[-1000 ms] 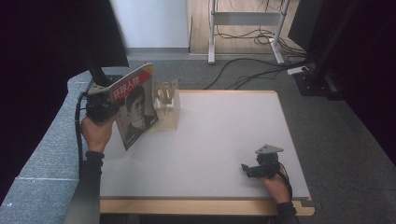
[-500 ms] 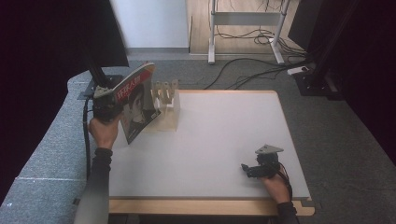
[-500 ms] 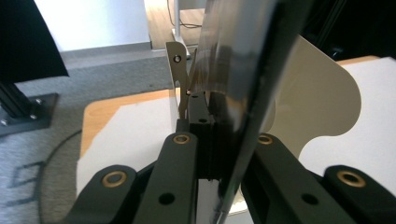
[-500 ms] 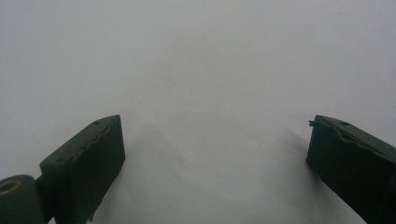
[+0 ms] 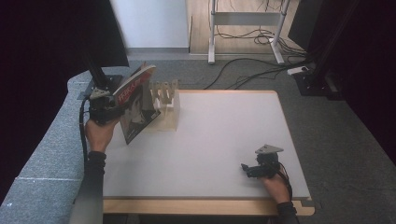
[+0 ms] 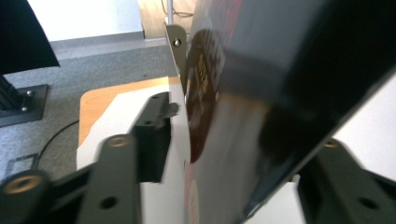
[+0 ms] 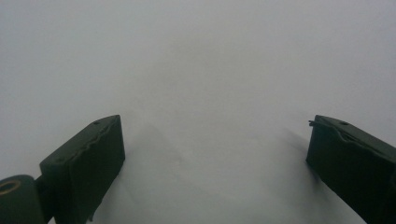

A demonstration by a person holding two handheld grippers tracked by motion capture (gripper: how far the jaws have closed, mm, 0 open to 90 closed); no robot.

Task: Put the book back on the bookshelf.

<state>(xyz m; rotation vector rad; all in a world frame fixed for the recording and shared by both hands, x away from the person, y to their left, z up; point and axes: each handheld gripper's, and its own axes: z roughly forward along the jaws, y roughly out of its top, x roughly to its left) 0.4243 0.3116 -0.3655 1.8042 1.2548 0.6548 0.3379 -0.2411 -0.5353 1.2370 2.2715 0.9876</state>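
A magazine [image 5: 135,105] with a red title stands on its lower edge at the white table's back left. It leans toward a wooden slotted rack [image 5: 167,105]. My left gripper [image 5: 109,105] is at its upper left edge. Its jaws have just been opening, and the magazine [image 6: 261,93] stands between them. In the left gripper view a gap shows between one finger [image 6: 152,140] and the pages. My right gripper [image 5: 250,169] rests near the front right of the table, open [image 7: 215,158], with nothing between its fingers.
The white table [image 5: 224,135] has a wooden front edge. A dark monitor stand [image 5: 100,77] rises just behind the left hand. Cables [image 5: 252,70] and desk legs lie on the grey floor beyond the table.
The magazine has tipped from upright and facing me to leaning by the rack, and it sits lower. The left gripper's jaws have opened. The right hand has kept still.
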